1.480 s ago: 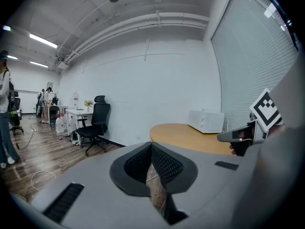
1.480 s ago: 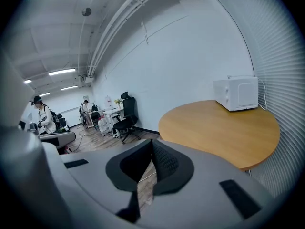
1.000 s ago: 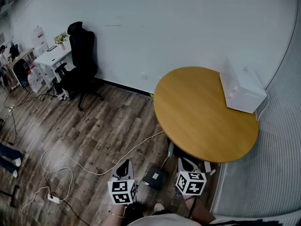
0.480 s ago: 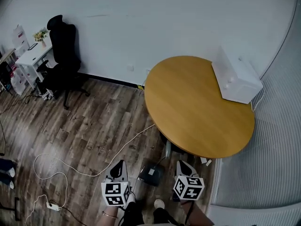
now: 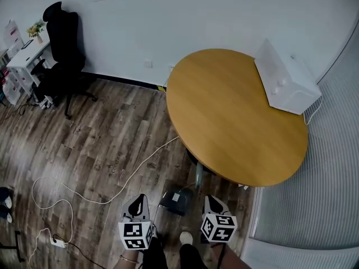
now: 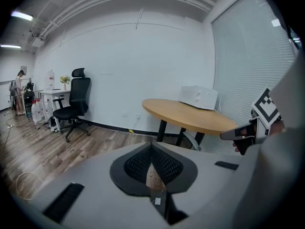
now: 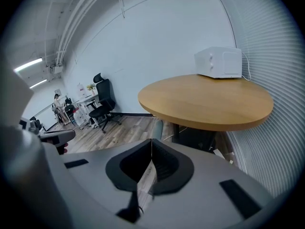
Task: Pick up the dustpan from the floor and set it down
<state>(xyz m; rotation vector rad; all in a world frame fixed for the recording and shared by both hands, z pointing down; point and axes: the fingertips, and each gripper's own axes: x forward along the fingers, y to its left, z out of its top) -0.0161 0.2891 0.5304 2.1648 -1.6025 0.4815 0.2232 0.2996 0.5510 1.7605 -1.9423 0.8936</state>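
The dustpan point(image 5: 176, 201) is dark with a white label. It lies on the wood floor by the round table's foot, and its pale handle point(image 5: 197, 174) slants up toward the table. That handle also shows in the right gripper view as a grey-green handle point(image 7: 157, 128). My left gripper point(image 5: 138, 198) hangs just left of the pan, apart from it, and its jaws are shut on nothing point(image 6: 151, 146). Just right of the pan is my right gripper point(image 5: 208, 198), also shut and empty point(image 7: 151, 142). Both point forward and down.
A round wooden table point(image 5: 235, 116) bears a white microwave point(image 5: 286, 83). A white cable point(image 5: 112, 184) loops over the floor to a power strip point(image 5: 56, 241). A black office chair point(image 5: 61, 43) and a white desk point(image 5: 22, 60) stand far left. Blinds point(image 5: 331, 167) line the right.
Both grippers have sunk toward the floor and sit lower in the head view, still on either side of the dustpan. Their jaws stayed shut. The dustpan has not moved.
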